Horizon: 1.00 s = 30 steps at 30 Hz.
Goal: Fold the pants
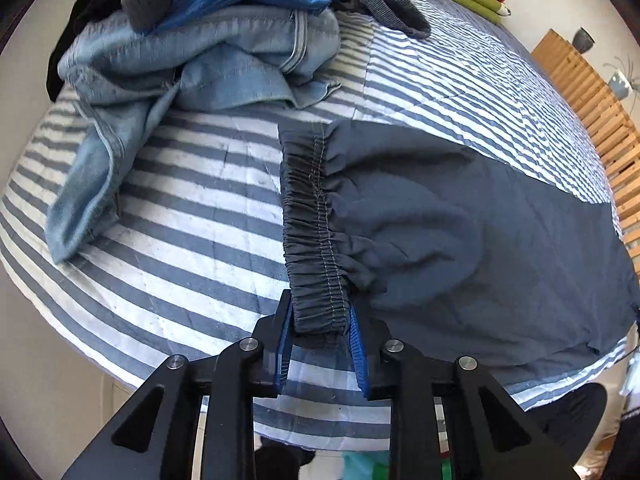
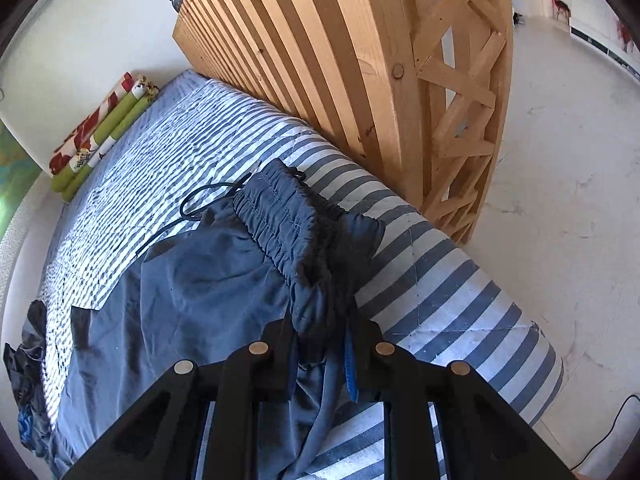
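Dark blue pants (image 1: 440, 220) lie spread on the striped bed cover (image 1: 180, 220). In the left wrist view my left gripper (image 1: 320, 332) is shut on the near end of a gathered elastic band (image 1: 316, 220) at the pants' edge, with the blue pads against both its sides. In the right wrist view my right gripper (image 2: 322, 344) is shut on the bunched waistband (image 2: 288, 220) of the pants (image 2: 180, 300). Its black drawstring (image 2: 208, 196) loops out over the cover. The fabric hides the right fingertips.
A heap of light blue, bright blue and black clothes (image 1: 200, 60) sits at the far left of the bed. A wooden slatted frame (image 2: 340, 60) runs along the bed's far side. Green and red rolled bedding (image 2: 100, 132) lies at the far end. The white floor (image 2: 560, 200) is to the right.
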Tool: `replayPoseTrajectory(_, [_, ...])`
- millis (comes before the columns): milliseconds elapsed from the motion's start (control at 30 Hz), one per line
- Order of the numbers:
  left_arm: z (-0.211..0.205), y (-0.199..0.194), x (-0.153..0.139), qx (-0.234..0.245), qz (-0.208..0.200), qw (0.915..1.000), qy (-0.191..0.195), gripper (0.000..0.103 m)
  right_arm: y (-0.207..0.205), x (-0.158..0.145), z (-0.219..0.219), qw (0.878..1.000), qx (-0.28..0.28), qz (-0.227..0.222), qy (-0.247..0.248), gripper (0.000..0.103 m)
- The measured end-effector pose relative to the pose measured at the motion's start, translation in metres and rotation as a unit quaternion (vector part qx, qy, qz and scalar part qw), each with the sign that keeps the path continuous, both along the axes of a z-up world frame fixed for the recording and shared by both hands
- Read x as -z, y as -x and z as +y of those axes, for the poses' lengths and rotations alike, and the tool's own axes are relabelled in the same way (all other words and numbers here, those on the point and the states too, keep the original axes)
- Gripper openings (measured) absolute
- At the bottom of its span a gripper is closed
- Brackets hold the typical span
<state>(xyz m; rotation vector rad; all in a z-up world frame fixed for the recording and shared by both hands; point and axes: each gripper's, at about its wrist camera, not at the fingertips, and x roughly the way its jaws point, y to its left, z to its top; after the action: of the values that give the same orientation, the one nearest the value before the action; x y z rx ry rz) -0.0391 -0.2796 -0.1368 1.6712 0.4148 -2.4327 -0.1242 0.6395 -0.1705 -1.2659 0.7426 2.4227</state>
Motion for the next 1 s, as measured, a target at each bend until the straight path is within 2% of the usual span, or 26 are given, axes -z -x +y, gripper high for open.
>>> replayPoseTrajectory(100, [-0.01,-0.008,-0.038,-0.001,0.03,0.9993,0.024,0.024,-0.002,-0.007,-0.003,1.0,-0.008,-0.001,-0.008,0.017])
replayPoseTrajectory(167, [-0.024,-0.014,-0.051,-0.011,0.034,0.9992,0.021,0.024,-0.006,-0.015,-0.004,1.0,-0.01,0.005,-0.013,0.016])
replayPoseTrajectory(333, [-0.017,-0.008,-0.016,0.009,-0.026,0.9988,0.04,0.025,-0.002,-0.008,-0.009,1.0,-0.013,-0.012,-0.024,0.016])
replayPoseTrajectory(400, [-0.009,-0.011,-0.008,0.01,-0.029,0.999,0.032,0.025,-0.001,-0.005,-0.013,0.999,-0.007,-0.019,-0.041,0.016])
replayPoseTrajectory(567, [-0.007,-0.027,-0.029,-0.003,0.036,0.9983,-0.046,0.025,-0.011,-0.014,0.001,0.999,0.014,-0.01,-0.036,0.016])
replayPoseTrajectory(667, [0.006,-0.024,-0.016,0.026,-0.014,0.9995,0.007,0.035,-0.016,-0.01,0.016,0.999,0.038,-0.011,-0.018,0.016])
replayPoseTrajectory(733, [0.002,-0.023,-0.012,0.022,-0.027,0.9991,0.022,0.05,-0.014,-0.002,0.017,0.999,0.031,-0.024,-0.007,0.019])
replayPoseTrajectory(833, [-0.001,-0.028,-0.027,0.018,-0.007,0.9986,0.049,0.051,-0.013,0.004,0.013,0.999,0.004,-0.053,-0.004,0.032])
replayPoseTrajectory(900, [0.007,-0.029,-0.044,0.021,0.008,0.9964,0.082,0.051,-0.019,-0.002,0.007,0.998,-0.012,-0.057,-0.026,0.032])
replayPoseTrajectory(1000, [0.049,-0.028,-0.069,0.088,0.038,0.9895,0.108,0.051,-0.034,-0.02,0.0,0.997,-0.02,-0.051,-0.056,0.033])
